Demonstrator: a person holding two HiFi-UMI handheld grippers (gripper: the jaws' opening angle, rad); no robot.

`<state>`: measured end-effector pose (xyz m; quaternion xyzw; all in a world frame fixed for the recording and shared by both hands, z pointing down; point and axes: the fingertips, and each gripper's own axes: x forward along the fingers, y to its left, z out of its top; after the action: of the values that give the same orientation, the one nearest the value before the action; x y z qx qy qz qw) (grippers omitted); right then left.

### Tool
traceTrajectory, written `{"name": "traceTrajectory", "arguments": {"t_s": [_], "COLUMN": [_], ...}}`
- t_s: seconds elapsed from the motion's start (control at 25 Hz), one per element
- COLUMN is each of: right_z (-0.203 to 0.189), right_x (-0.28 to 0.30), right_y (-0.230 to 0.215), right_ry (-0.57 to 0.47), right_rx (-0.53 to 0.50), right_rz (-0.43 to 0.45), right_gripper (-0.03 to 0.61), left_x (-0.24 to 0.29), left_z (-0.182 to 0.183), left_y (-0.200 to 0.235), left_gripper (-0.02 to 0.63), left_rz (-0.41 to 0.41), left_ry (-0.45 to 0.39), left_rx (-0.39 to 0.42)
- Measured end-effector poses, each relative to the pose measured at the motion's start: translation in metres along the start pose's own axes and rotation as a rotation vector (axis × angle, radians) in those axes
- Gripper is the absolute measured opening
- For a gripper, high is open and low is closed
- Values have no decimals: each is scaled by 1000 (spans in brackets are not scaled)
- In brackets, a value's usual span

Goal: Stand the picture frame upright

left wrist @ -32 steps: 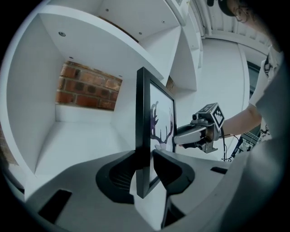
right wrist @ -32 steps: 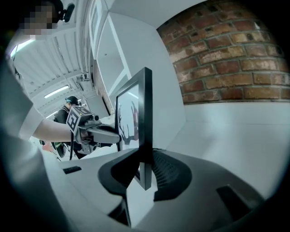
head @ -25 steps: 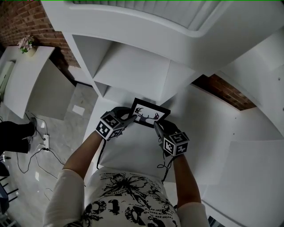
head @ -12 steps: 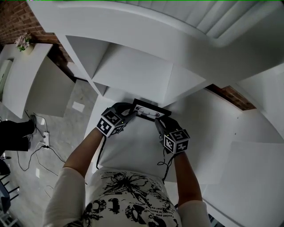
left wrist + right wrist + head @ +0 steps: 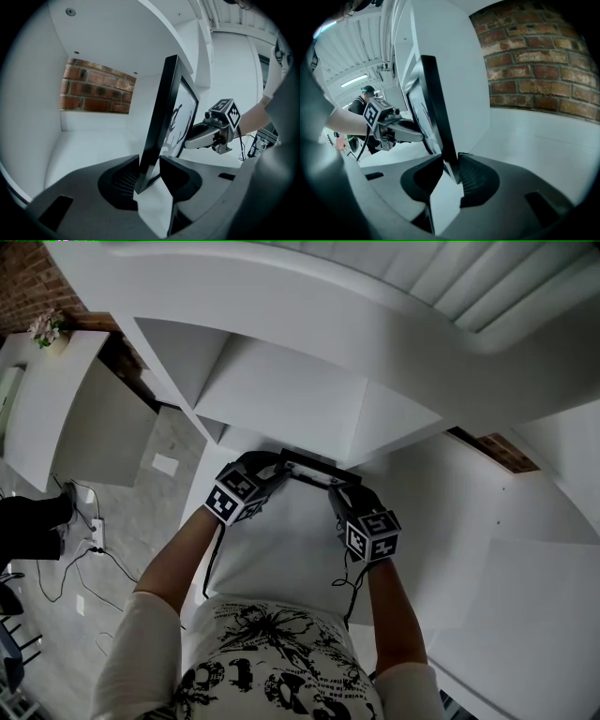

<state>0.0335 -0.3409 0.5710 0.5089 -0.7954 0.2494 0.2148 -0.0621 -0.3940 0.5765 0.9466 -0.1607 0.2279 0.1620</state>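
Note:
The black picture frame (image 5: 310, 467) with a deer print stands nearly upright on the white shelf surface (image 5: 281, 540), edge-on from the head view. My left gripper (image 5: 279, 468) holds its lower left corner and my right gripper (image 5: 336, 486) its lower right corner. In the left gripper view the frame (image 5: 161, 117) rises between the jaws of my left gripper (image 5: 149, 171), with both pads against it. In the right gripper view the frame (image 5: 433, 108) sits the same way in my right gripper (image 5: 450, 168), whose jaws have just been opening slightly with the corner still between them.
A white cubby (image 5: 281, 395) opens right behind the frame, with a brick wall (image 5: 96, 89) at its back. White shelf boards (image 5: 394, 315) overhang above. Floor with cables (image 5: 84, 540) lies to the left. A person (image 5: 363, 101) stands far off.
The frame has tipped from a slant with its picture facing up to nearly upright. Both grippers moved a little forward toward the cubby with it.

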Motion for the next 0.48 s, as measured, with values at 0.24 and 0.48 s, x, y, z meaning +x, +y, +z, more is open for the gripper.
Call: {"name": "traceTrajectory", "arguments": {"t_s": [0.24, 0.48], "right_z": [-1, -1], "right_x": [1, 2], "right_y": [-5, -6], "right_ry": [-2, -16], "right_rx": [-1, 20], "right_rz": [-4, 7], "right_gripper": [104, 107], "left_x": [4, 5], "left_z": [1, 1], "left_y": [2, 2], "left_gripper": [152, 153], "left_rz": [-1, 2], "left_ry": [-13, -10], "left_rx": [-10, -7]}}
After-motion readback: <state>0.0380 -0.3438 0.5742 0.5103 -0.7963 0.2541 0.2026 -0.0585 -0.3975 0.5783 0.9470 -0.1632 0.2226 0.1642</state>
